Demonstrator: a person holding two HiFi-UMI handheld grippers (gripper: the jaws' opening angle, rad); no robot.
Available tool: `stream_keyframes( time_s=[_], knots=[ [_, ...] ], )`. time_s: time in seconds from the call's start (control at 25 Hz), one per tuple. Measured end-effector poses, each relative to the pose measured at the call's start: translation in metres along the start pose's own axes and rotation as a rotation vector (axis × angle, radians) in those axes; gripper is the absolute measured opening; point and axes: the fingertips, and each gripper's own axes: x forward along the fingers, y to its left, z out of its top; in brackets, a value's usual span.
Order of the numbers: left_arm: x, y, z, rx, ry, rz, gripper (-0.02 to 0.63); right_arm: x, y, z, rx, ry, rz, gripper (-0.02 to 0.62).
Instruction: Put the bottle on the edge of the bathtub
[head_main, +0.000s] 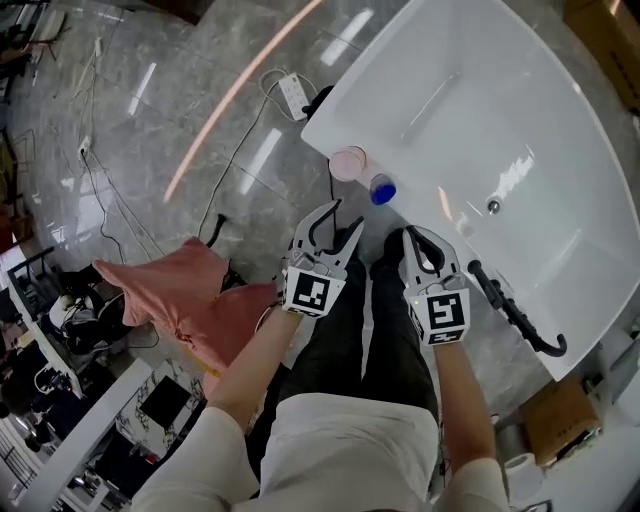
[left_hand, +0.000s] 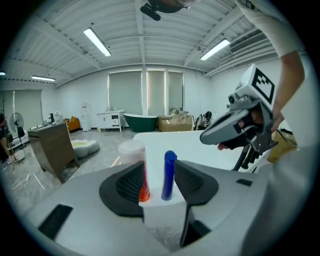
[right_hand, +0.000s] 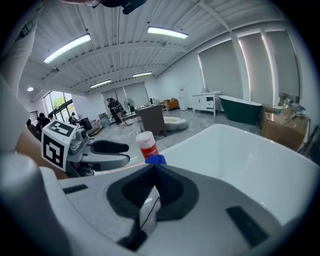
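White bathtub rim (head_main: 330, 120) carries the slim blue bottle (head_main: 382, 189) upright, so the spread, empty left tool (head_main: 340, 218) and pressed-together right tool (head_main: 420, 236) should clear it without contact.

Colours: white tub, grey floor, 2 bright bottles.
Bathtub (head_main: 480, 100) plain glossy white; tap (head_main: 515, 310) black. Bottle 1 (head_main: 348, 163): orange-red body, whitish cap; bottle 2 (head_main: 382, 189): solid blue. Floor (head_main: 150, 110) grey marble w/ pale veining. Cloth (head_main: 180, 295) salmon pink. L gripper (head_main: 338, 225) & R gripper (head_main: 425, 240): light grey shells, black pads, black-on-white square markers. Person: trousers (head_main: 380, 330) black, top (head_main: 350, 450) cream. Far-off tub (left_hand: 143, 121) dark green; boxes (left_hand: 175, 123) cardboard brown.
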Motion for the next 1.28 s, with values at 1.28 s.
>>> stream_keyframes(
  time_s=[1.28],
  knots=[
    [-0.231,0.027,0.321,-0.104,-0.157,0.055,0.02,-0.241,0.071,0.283,-0.061,-0.231,-0.029,0.003]
  ],
)
